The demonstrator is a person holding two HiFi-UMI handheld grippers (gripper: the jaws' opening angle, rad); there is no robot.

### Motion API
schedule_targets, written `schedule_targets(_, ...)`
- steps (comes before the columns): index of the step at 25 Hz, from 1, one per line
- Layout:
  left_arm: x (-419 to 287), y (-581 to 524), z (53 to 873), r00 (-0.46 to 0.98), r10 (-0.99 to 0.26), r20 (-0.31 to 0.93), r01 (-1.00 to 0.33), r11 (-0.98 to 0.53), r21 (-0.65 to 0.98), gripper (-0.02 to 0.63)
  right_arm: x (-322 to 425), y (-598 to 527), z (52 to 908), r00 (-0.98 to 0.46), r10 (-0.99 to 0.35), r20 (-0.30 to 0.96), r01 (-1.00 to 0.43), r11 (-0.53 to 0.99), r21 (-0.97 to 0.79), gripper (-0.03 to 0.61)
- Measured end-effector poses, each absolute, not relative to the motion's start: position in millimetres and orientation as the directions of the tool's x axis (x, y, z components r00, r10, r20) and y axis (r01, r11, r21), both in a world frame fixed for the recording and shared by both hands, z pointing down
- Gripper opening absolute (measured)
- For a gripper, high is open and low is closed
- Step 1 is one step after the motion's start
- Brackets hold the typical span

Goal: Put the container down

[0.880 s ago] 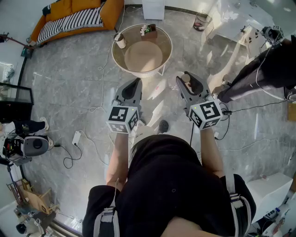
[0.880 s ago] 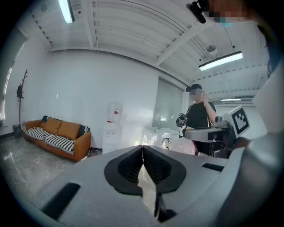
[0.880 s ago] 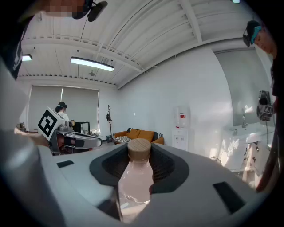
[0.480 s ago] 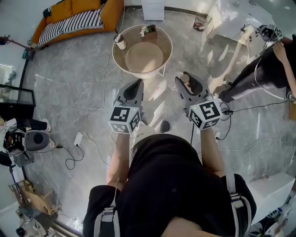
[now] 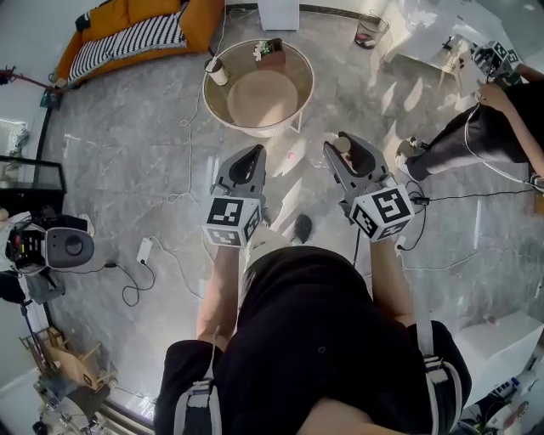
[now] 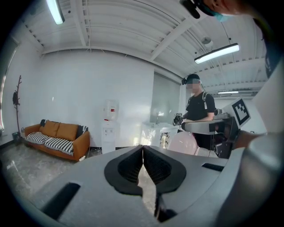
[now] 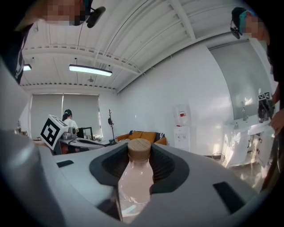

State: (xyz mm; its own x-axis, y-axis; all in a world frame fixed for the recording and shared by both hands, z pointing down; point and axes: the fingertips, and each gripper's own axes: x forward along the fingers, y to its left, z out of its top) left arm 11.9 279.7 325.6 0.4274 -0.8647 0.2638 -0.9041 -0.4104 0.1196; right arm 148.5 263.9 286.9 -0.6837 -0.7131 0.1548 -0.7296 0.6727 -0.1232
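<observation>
container (image 7: 132, 181), pale pink, tan-capped, clamped in right hand-held gripper (image 7: 139, 154)

Far left: orange sofa (image 5: 202, 24) with a black-and-white striped cushion (image 5: 127, 42). White water dispenser (image 6: 109, 133) just right of it. Far centre: round beige worktop with white rim (image 5: 255, 132), carrying a pale cup (image 5: 220, 74) and a small brown box (image 5: 272, 54). Grey marble floor (image 5: 127, 144).

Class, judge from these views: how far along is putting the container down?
Done: the corked bottle is picked up. In hand: the right gripper holds it in the air. Left: reach a surface, perhaps the round table, lower it and let go.
</observation>
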Motion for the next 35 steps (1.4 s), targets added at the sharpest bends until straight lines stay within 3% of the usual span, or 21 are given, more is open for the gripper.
schedule_targets(15, -1, 261, 358, 0.42, -0.846, 0.327, -0.906, -0.373, 0.198, 0.02, 150, 240, 307, -0.665, -0.718, 0.205, -0.744, 0.66, -0.102, 0.141)
schedule_targets(32, -58, 120, 348, 0.478, -0.838, 0.263, -0.873, -0.42, 0.25, 0.02, 98, 118, 285, -0.621, -0.757, 0.203, -0.777, 0.629, -0.03, 0.141)
schedule_targets(35, -69, 99, 339, 0.504, -0.84, 0.202, -0.855, -0.453, 0.253, 0.02, 87, 100, 283, -0.605, -0.768, 0.209, -0.789, 0.614, -0.028, 0.141)
